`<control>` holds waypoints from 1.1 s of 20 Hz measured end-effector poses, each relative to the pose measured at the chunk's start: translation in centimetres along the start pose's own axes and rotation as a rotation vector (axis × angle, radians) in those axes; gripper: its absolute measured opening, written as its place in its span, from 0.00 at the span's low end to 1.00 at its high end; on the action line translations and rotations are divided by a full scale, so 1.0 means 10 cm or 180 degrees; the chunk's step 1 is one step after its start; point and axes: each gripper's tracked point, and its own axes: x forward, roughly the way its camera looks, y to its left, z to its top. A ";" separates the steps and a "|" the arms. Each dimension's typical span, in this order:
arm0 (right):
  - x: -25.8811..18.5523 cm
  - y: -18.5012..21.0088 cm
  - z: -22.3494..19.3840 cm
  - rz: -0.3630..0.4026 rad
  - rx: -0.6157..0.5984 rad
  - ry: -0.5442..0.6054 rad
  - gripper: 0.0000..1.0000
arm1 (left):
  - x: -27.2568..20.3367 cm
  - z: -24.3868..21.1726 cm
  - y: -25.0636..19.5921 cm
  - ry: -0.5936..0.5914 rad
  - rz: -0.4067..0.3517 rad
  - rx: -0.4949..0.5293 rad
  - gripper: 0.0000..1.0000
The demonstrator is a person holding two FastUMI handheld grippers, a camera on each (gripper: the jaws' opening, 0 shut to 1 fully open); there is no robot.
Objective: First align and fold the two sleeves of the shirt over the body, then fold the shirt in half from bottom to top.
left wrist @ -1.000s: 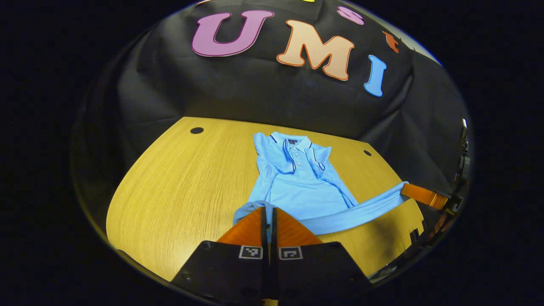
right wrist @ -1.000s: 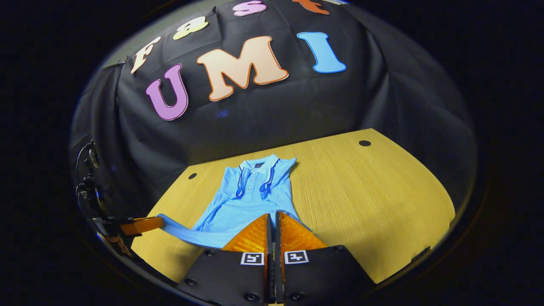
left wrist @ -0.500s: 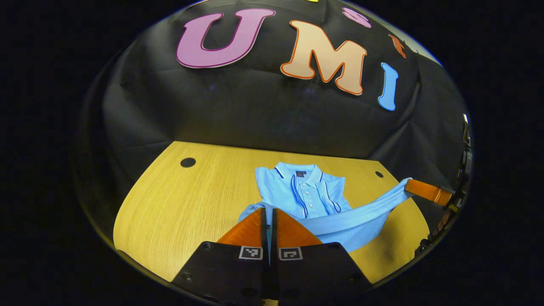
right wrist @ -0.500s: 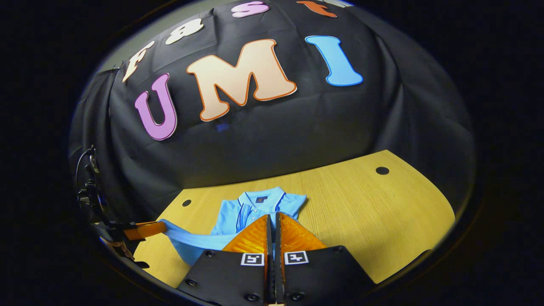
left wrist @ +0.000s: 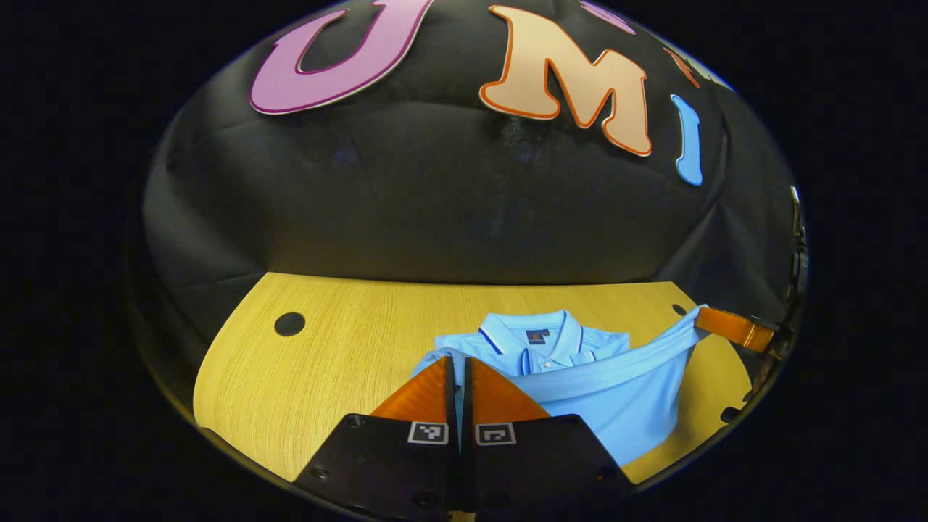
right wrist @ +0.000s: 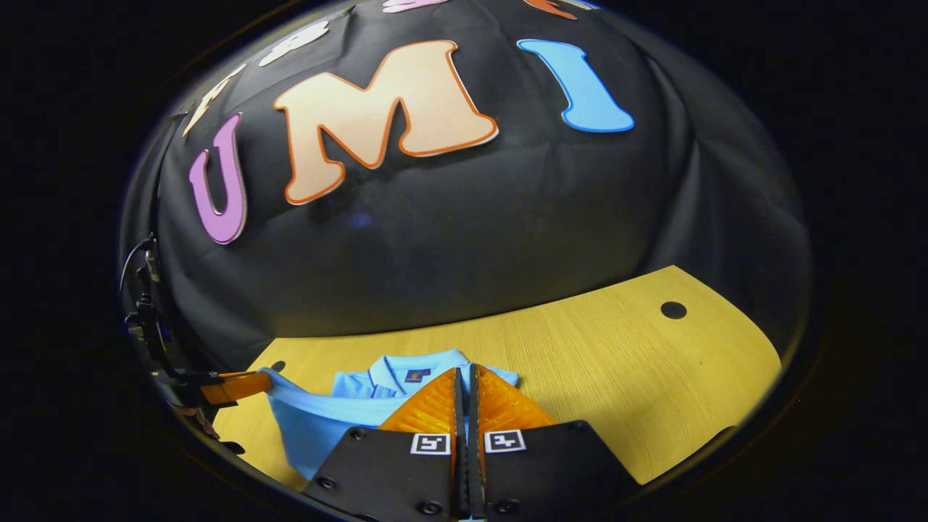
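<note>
Carried up toward the collar (left wrist: 535, 328), the shirt (left wrist: 616, 395) hem hangs clamped in both grippers' closed jaws.

The left gripper (left wrist: 457, 366) has its two fingers pressed together on one corner of the hem of the light blue polo shirt (left wrist: 616, 402); the hem is lifted and stretched as a band across to the right gripper (left wrist: 702, 319), which pinches the other corner near the right edge; under the band the cloth hangs down toward the yellow wooden table (left wrist: 326, 370); behind it the collar with dark trim (left wrist: 533, 333) lies flat on the table; a dark round hole (left wrist: 289, 323) sits in the table at the left.
</note>
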 end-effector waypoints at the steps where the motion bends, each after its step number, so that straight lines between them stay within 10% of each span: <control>1: 0.13 -0.03 -0.04 -0.0041 0.0020 0.0008 0.03 | 0.13 -0.01 0.01 0.0014 -0.0002 -0.0004 0.00; 8: 0.80 -0.26 -0.51 -0.0308 0.0083 0.0316 0.00 | 0.80 -0.41 0.07 0.0253 0.0016 0.0026 0.00; 11: 0.68 -0.29 -0.44 -0.0344 -0.0040 0.0287 0.54 | 0.78 -0.46 0.10 0.0291 0.0025 0.0010 0.17; 13: 0.48 -0.23 -0.24 -0.0306 -0.0268 0.0045 1.00 | 0.64 -0.28 0.22 0.0076 0.0136 0.0039 0.71; 14: 0.34 -0.22 -0.13 -0.0302 -0.0395 -0.0085 0.98 | 0.49 -0.19 0.18 -0.0044 0.0144 0.0060 0.99; 22: -1.42 0.11 0.48 -0.0085 -0.0738 -0.0870 0.98 | -1.38 0.47 -0.18 -0.0992 0.0230 0.0193 0.95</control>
